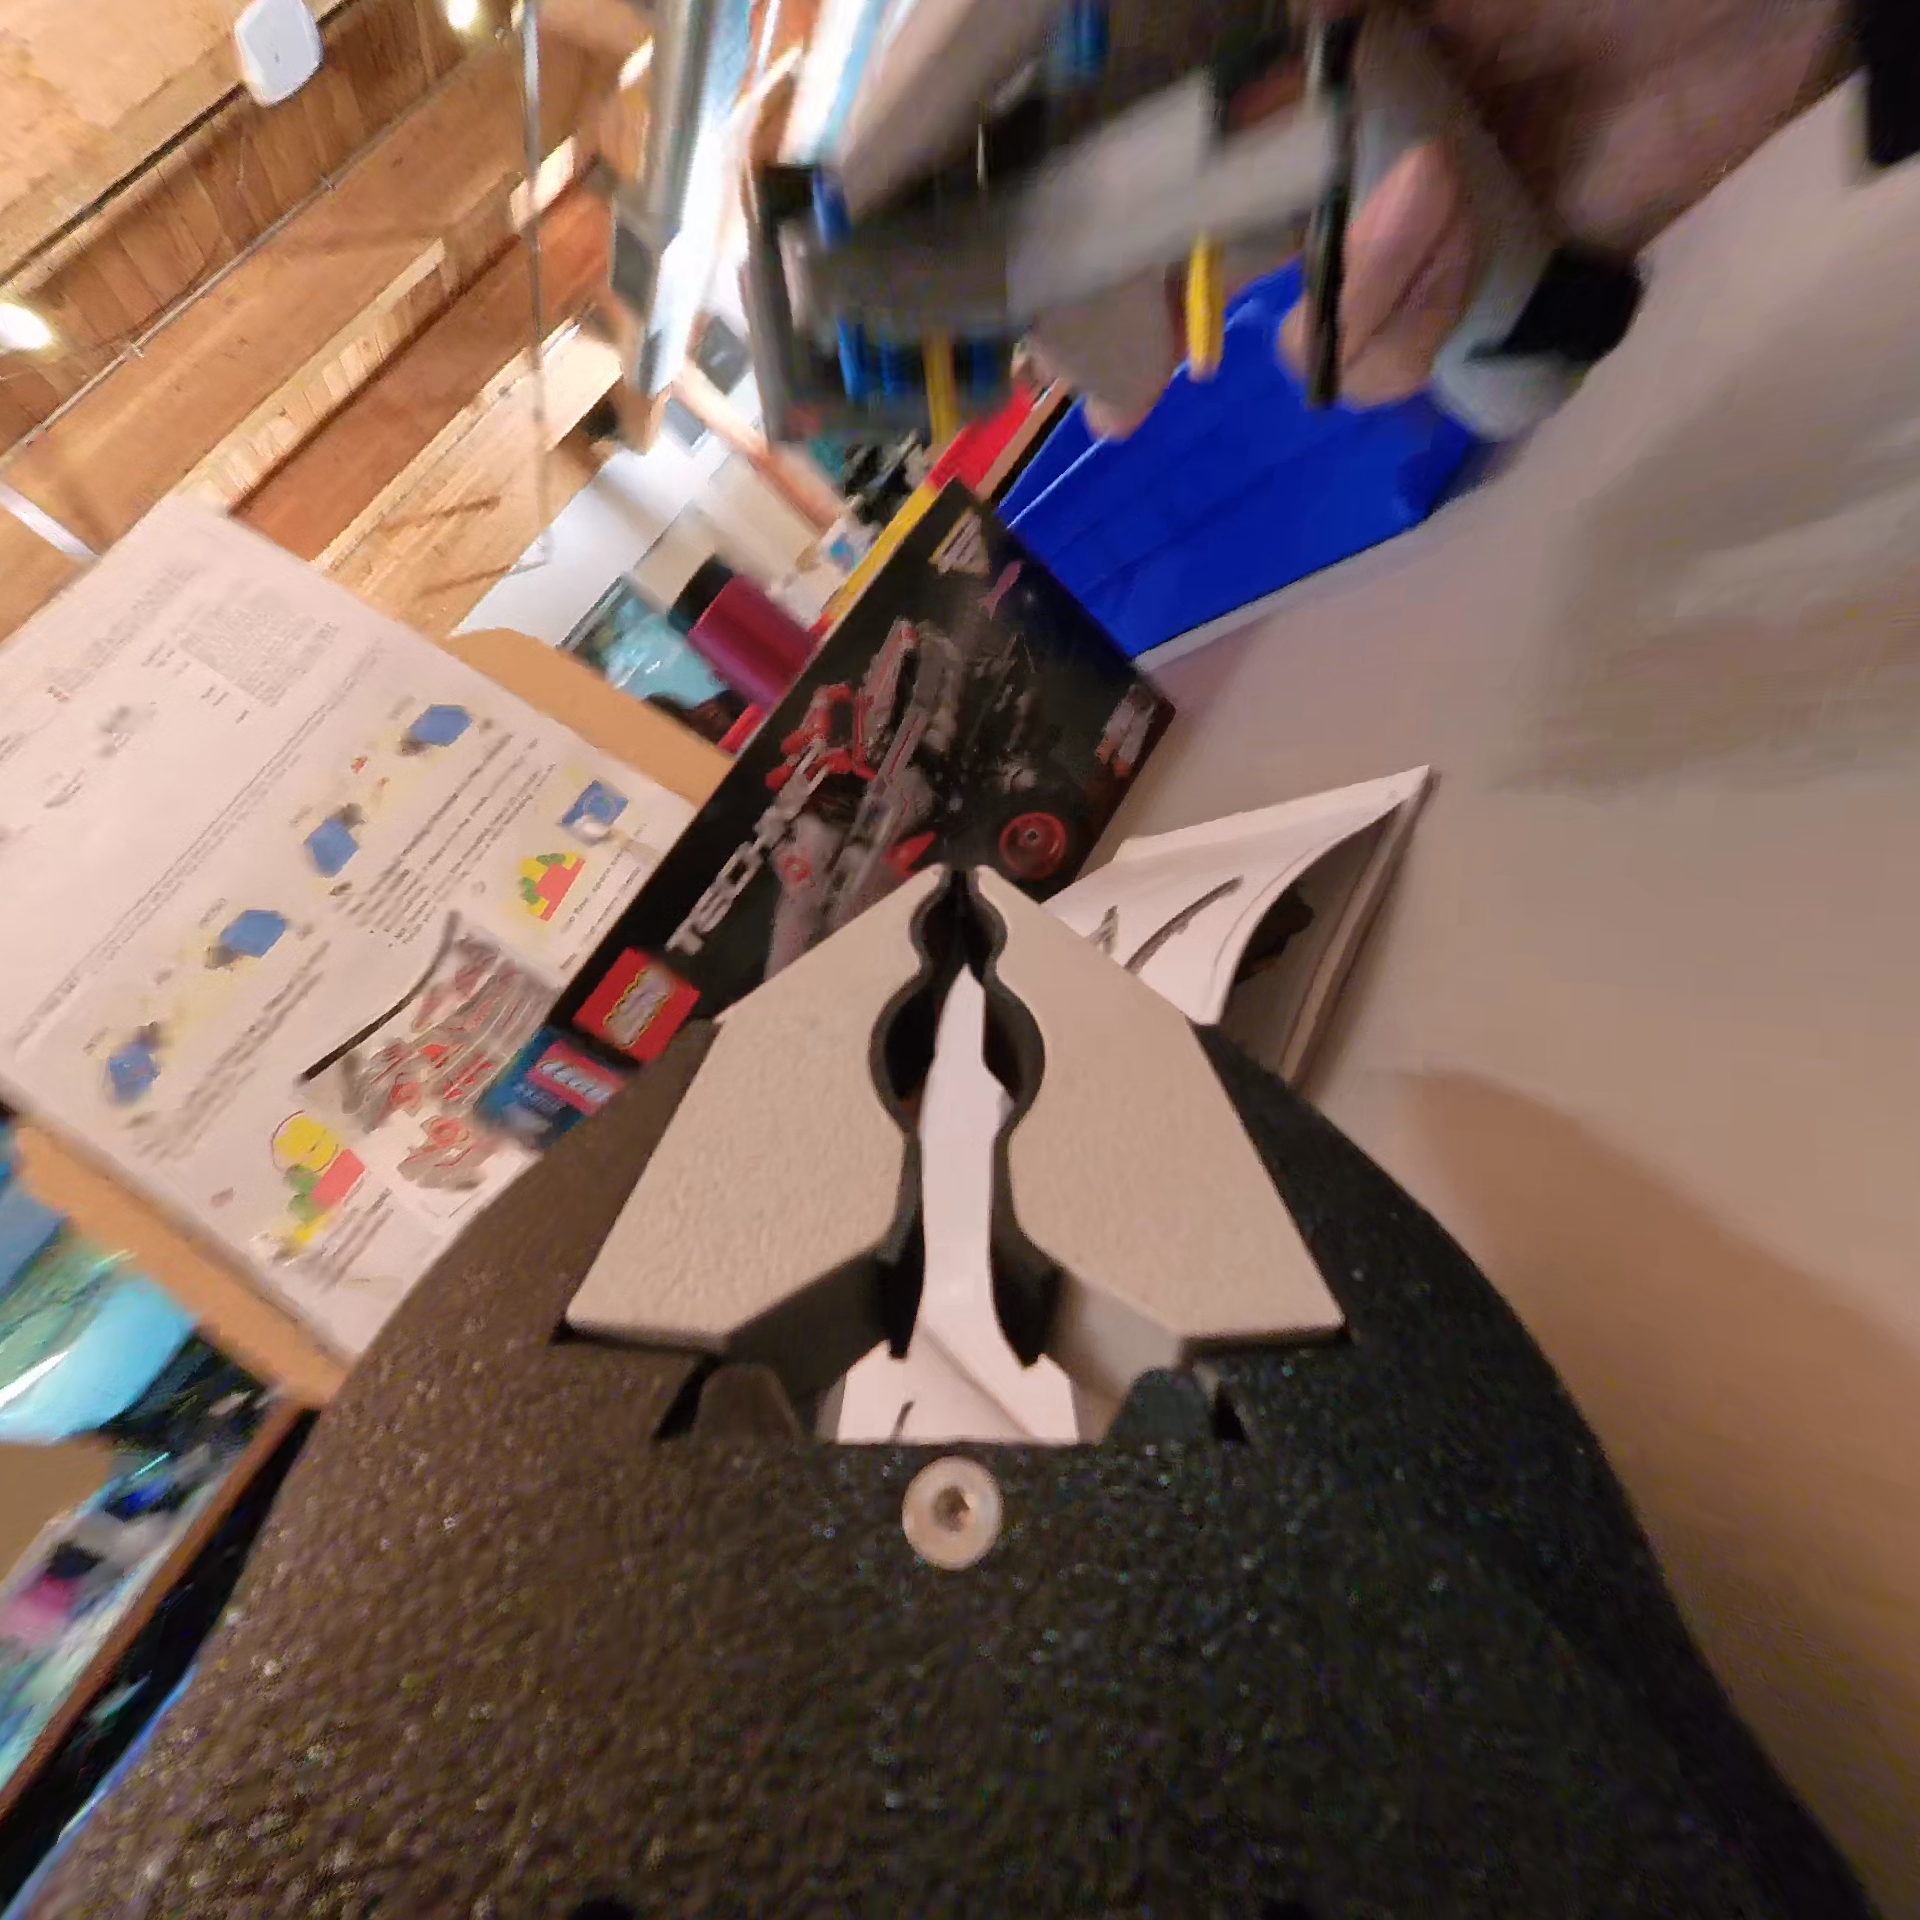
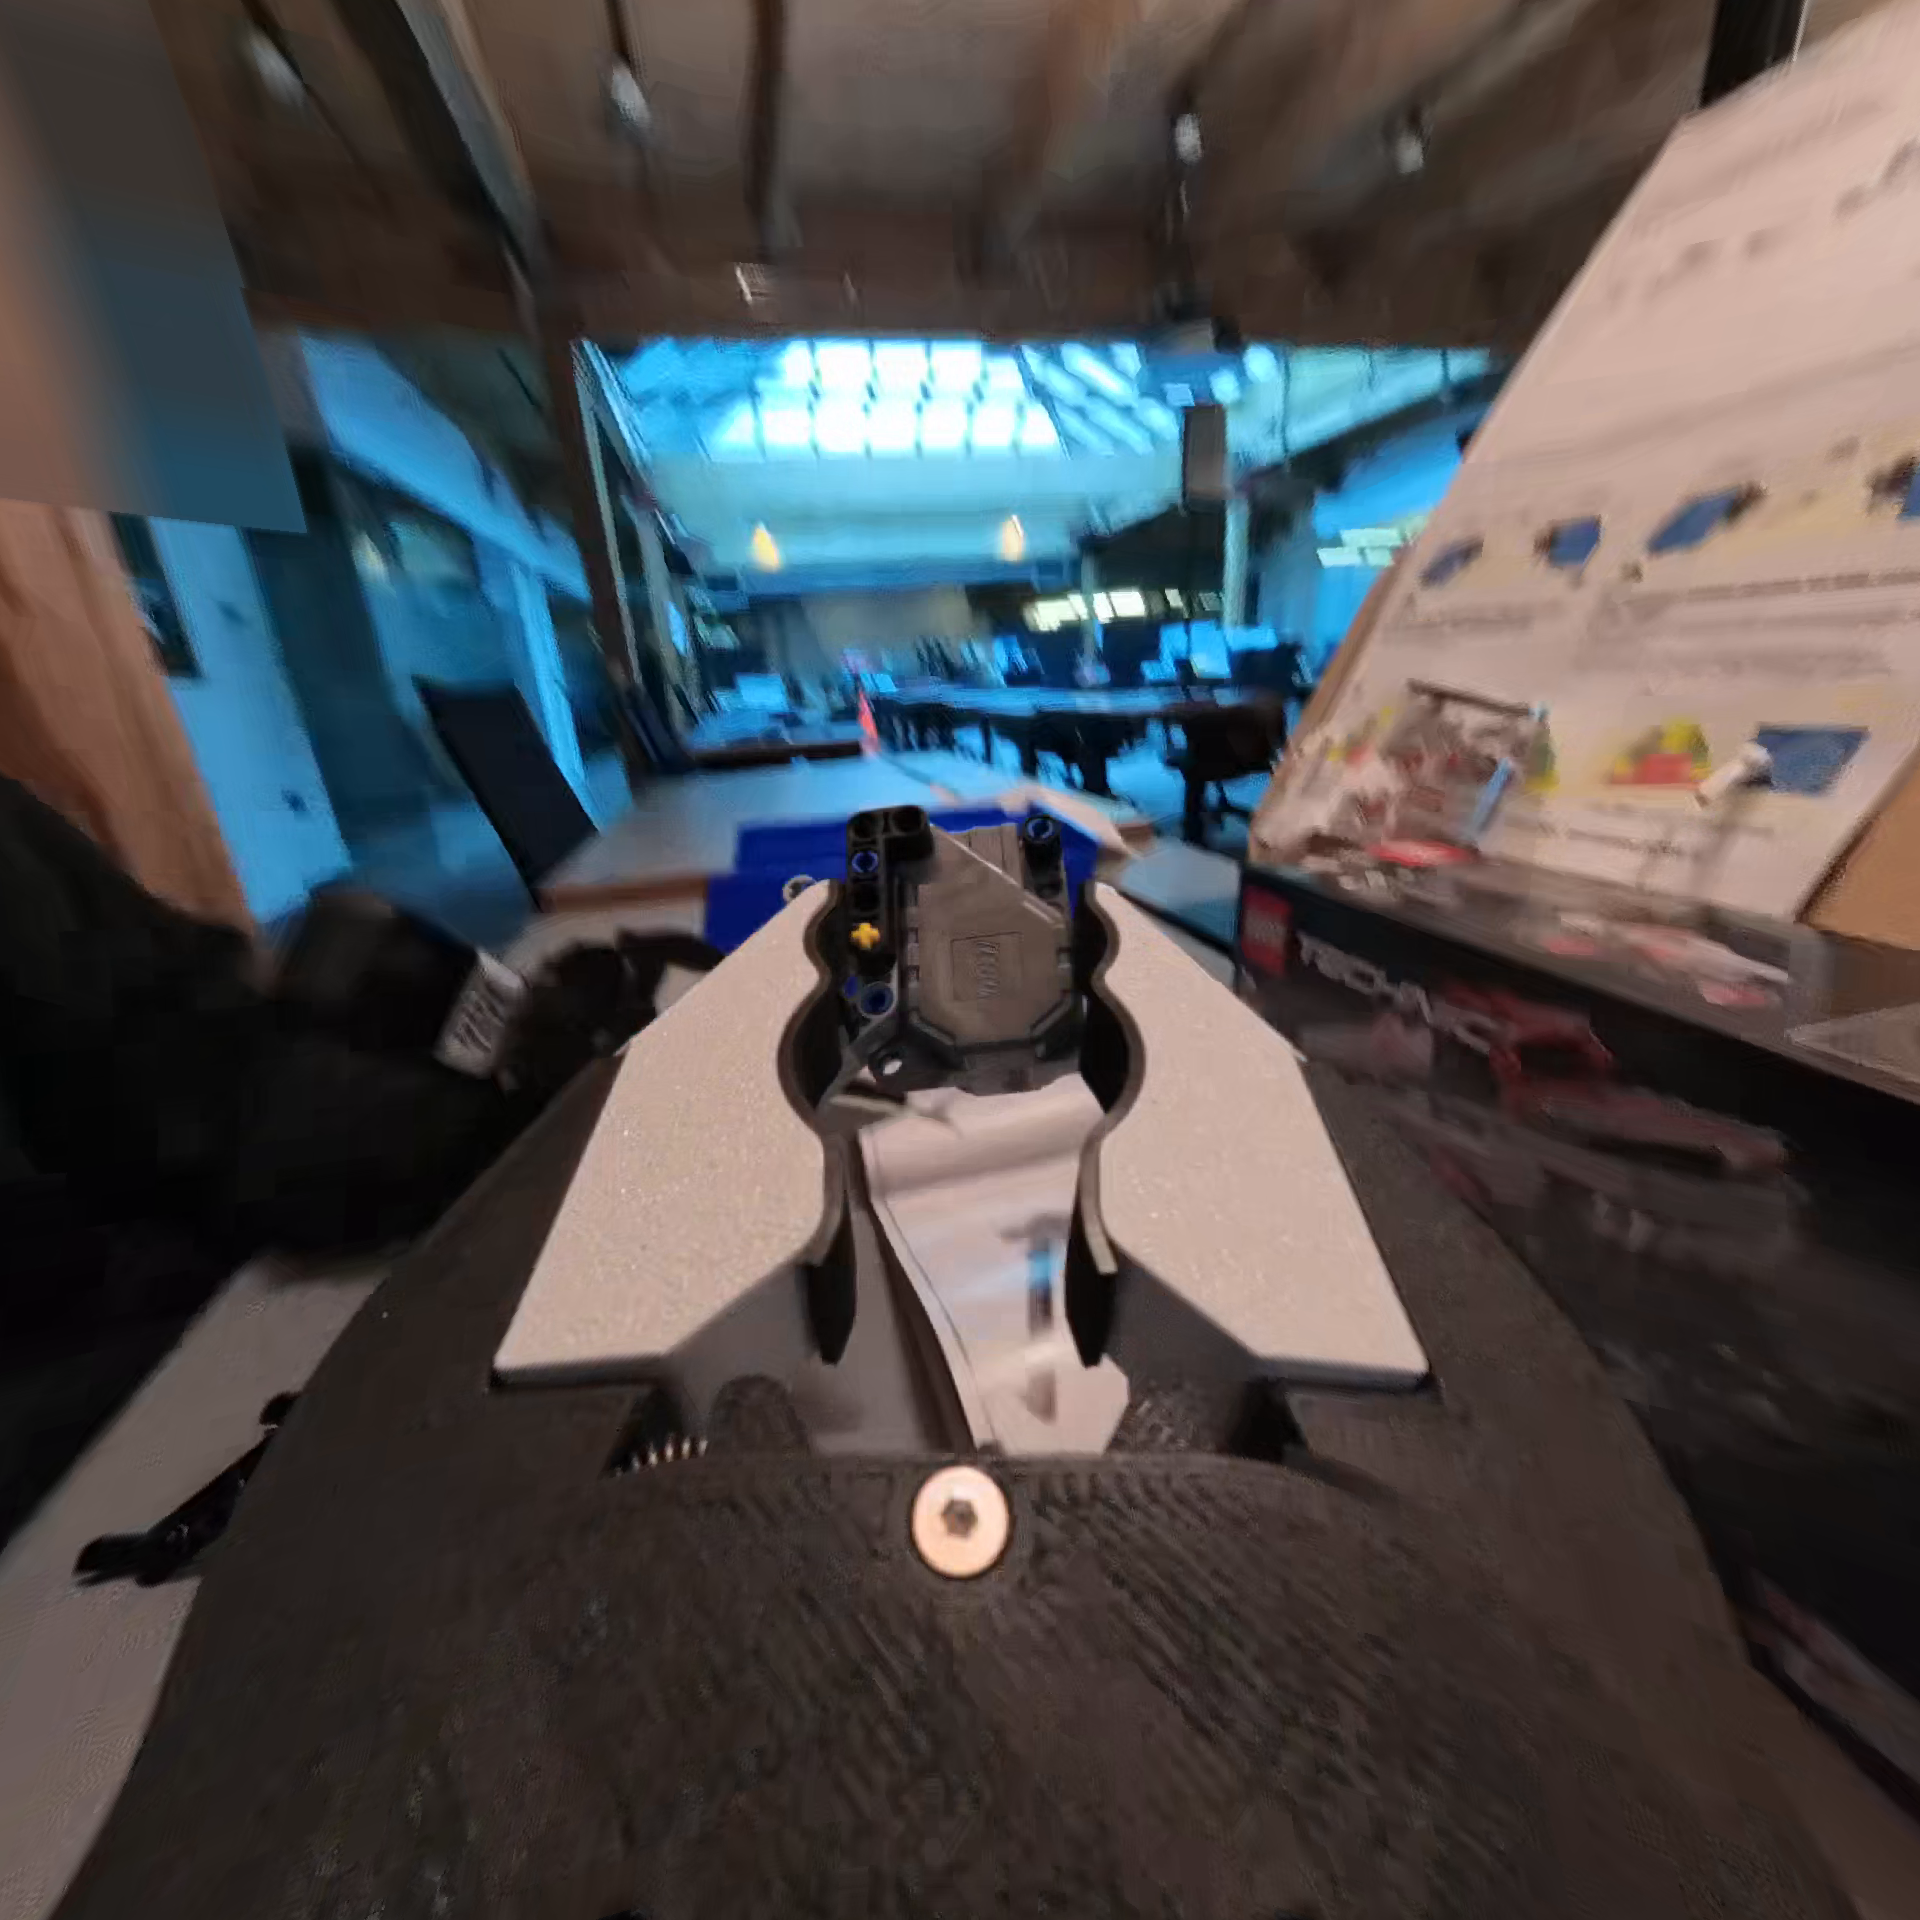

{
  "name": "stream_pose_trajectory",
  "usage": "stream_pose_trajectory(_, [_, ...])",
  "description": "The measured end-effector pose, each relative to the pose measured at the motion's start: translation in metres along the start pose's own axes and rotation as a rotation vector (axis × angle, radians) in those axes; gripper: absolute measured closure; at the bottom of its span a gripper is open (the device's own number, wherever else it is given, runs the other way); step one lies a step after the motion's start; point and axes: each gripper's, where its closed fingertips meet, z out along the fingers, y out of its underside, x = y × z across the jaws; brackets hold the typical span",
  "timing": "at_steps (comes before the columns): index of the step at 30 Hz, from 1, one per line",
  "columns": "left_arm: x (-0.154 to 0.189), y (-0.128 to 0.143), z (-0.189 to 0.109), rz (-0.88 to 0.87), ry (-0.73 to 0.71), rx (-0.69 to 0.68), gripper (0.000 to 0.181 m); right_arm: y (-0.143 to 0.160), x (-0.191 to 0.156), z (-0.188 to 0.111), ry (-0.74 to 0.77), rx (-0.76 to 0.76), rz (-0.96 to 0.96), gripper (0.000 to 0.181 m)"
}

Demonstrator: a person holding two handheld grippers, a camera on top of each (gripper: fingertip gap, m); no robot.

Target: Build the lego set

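Observation:
My right gripper (image 2: 956,914) is shut on a grey Lego motor assembly (image 2: 977,966) with black beams and blue and yellow pins, and holds it up in the air. In the left wrist view, the right gripper (image 1: 1143,260) is a blur at the top with a hand on it. My left gripper (image 1: 958,888) has its fingertips together over a white instruction booklet (image 1: 1247,904) that lies open on the table. I see nothing clearly held in it. The black Lego box (image 1: 914,748) stands just behind; it also shows in the right wrist view (image 2: 1455,956).
A printed instruction sheet on a cardboard stand (image 1: 260,831) leans behind the box; it also shows in the right wrist view (image 2: 1662,520). A blue bin (image 1: 1247,488) sits at the back of the beige table (image 1: 1610,935). A black bag (image 2: 156,1039) lies at the left. Tip to tip, the grippers are about 11 centimetres apart.

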Motion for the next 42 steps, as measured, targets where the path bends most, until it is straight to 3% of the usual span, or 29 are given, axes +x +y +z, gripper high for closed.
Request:
stream_pose_trajectory(4, [0.012, -0.015, -0.004, -0.185, 0.155, 0.079, 0.167, 0.031, 0.008, 0.002, 0.037, -0.185, 0.004, 0.141])
stream_pose_trajectory(7, [0.011, -0.019, -0.006, -0.382, 0.243, 0.1, 0.144, 0.06, 0.003, 0.002, 0.025, -0.362, -0.047, 0.14])
stream_pose_trajectory(10, [0.008, -0.02, -0.01, -0.525, 0.336, 0.107, 0.125, 0.068, -0.011, 0.006, -0.046, -0.414, -0.067, 0.14])
stream_pose_trajectory(14, [0.021, -0.012, -0.015, -0.57, 0.486, 0.068, 0.11, 0.077, -0.024, 0.005, -0.119, -0.466, -0.088, 0.141])
stream_pose_trajectory(17, [0.037, -0.009, -0.019, -0.509, 0.565, 0.044, 0.105, 0.086, -0.032, 0.005, -0.153, -0.527, -0.142, 0.14])
stream_pose_trajectory(22, [0.054, -0.004, -0.019, -0.418, 0.598, 0.0, 0.104, 0.107, -0.041, 0.006, -0.201, -0.613, -0.126, 0.14])
stream_pose_trajectory(35, [0.049, -0.019, -0.022, -0.612, 0.654, 0.045, 0.116, 0.074, -0.054, 0.012, -0.346, -0.319, 0.195, 0.14])
stream_pose_trajectory(42, [0.048, -0.015, -0.02, -0.584, 0.625, 0.034, 0.124, 0.089, -0.045, 0.011, -0.29, -0.391, 0.197, 0.141])
